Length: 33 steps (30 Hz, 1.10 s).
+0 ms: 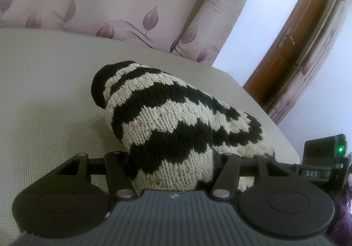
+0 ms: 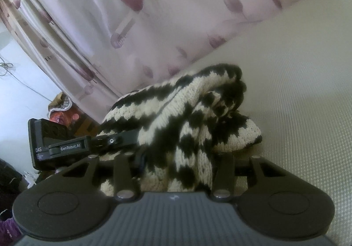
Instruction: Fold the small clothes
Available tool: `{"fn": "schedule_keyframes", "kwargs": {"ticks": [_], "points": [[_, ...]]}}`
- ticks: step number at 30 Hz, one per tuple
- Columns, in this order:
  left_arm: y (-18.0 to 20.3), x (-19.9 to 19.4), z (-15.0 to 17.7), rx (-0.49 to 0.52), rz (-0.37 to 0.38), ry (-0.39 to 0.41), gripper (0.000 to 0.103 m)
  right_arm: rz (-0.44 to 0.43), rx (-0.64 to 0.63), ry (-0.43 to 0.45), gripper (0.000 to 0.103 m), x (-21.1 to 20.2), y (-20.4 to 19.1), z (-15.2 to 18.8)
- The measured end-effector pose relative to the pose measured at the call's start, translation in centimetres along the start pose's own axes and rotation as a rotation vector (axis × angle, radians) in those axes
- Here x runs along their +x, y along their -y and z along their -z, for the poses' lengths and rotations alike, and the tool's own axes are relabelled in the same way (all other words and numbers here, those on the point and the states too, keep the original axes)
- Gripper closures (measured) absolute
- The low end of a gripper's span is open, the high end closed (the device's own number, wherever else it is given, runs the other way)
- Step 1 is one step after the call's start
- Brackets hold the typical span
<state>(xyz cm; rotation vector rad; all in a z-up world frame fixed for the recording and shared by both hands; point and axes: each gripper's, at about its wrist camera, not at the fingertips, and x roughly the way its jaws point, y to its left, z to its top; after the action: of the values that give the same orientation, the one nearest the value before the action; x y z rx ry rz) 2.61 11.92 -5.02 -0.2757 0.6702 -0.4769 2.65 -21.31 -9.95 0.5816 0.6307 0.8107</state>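
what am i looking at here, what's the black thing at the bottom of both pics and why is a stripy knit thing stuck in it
Each picture comes from a camera mounted on a handheld gripping tool; a person carries one in each hand. The black shape at the bottom is the tool's own body, with its two fingers reaching forward. One view is from the left tool, the other from the right tool. Both are clamped on the same black-and-cream knitted garment, bunched up over a pale padded surface. In the right view the left tool shows from the side as a black box. Behind hangs a leaf-print curtain. The job is folding small clothes.
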Motion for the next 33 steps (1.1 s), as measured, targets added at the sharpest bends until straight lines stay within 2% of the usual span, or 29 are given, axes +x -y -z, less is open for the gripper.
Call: {"fn": "schedule_keyframes", "kwargs": {"ticks": [5,11,18,22,24,30,33], "points": [[-0.7,0.3,0.6,0.006,0.002,0.002,0.044,0.02,-0.006,-0.003,0.059,0.3,0.1,0.6],[-1.3,0.8,1.0,0.02,-0.008,0.002,0.038,0.039,-0.01,-0.007,0.059,0.7,0.2,0.8],[-1.7,0.9,2.5,0.004,-0.079,0.036,0.021,0.111,-0.052,-0.029,0.058,1.5,0.1,1.1],[-0.5,0.6,3.5,0.061,-0.174,0.086,0.008,0.183,-0.091,-0.048,0.05,1.9,0.1,1.7],[0.4,0.5,4.0,0.099,-0.226,0.114,0.005,0.203,-0.124,-0.041,0.048,1.9,0.0,2.0],[2.7,-1.0,4.4,0.133,-0.336,0.196,0.002,0.24,-0.187,-0.016,0.042,1.8,-1.1,2.2],[4.2,-2.3,4.5,0.172,-0.408,0.271,0.0,0.28,-0.258,0.041,0.04,0.8,-2.9,2.7]]}}
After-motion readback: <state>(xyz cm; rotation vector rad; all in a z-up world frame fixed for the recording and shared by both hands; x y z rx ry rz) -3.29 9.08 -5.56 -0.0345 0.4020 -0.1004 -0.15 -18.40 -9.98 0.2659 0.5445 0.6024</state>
